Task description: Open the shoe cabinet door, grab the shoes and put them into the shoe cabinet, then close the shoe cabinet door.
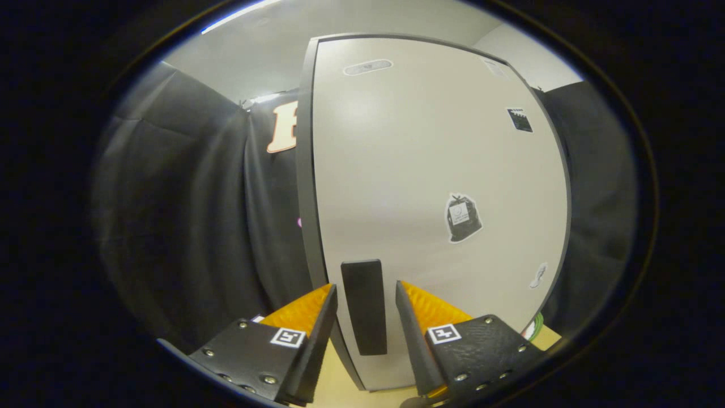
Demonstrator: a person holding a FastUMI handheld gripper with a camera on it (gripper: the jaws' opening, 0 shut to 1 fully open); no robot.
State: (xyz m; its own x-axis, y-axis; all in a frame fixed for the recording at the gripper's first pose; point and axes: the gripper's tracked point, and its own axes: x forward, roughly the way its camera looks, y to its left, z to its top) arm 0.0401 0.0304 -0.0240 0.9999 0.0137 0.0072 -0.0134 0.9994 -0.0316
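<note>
The shoe cabinet door (430, 170) is a pale flat panel with a dark frame, standing close in front of me and looking closed. A dark upright handle (365, 306) sits near its left edge, low down. My gripper (365, 292) is open, with its fingers on either side of the handle and a small gap on each side. Neither finger presses on the handle. A few stickers (463, 218) are stuck on the door.
Black cloth (187, 215) hangs to the left of the cabinet and more of it to the right (600, 187). A light wooden surface (340, 379) runs under the cabinet's foot. A bit of green cable (535, 326) lies by the lower right corner.
</note>
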